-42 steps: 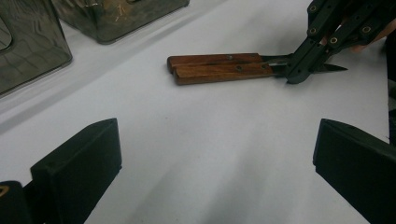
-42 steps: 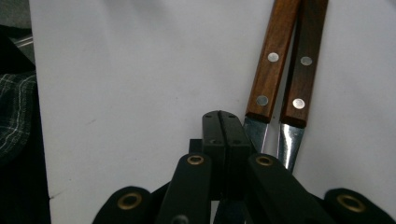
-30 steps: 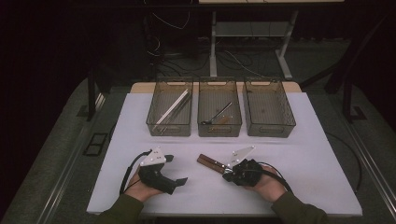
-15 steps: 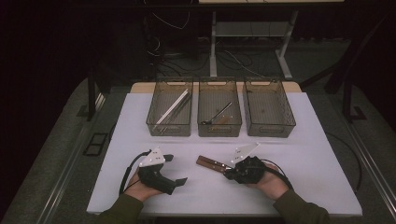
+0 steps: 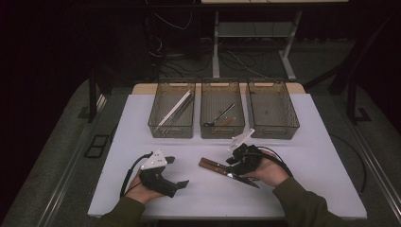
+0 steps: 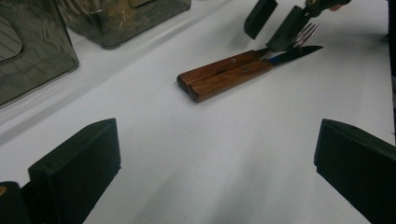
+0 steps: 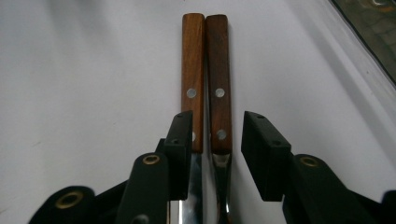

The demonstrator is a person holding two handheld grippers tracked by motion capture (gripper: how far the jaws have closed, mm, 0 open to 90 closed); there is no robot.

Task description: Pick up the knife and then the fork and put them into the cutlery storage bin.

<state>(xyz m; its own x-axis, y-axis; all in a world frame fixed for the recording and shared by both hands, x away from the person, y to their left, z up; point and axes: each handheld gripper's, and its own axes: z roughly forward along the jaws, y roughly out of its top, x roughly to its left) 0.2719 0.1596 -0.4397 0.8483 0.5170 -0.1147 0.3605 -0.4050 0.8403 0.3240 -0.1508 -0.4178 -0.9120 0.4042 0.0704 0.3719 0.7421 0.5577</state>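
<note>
A knife (image 7: 192,98) and a fork (image 7: 218,102) with wooden handles lie side by side on the white table (image 5: 307,156), low and right of centre in the high view. The right gripper (image 7: 215,156) straddles them where handles meet metal; its jaws have just been opening and stand narrowly apart, both pieces between them, the pads not pressing. The left gripper (image 6: 215,172), at lower left, has its jaws spread wide over bare table. No writing is readable.
</note>
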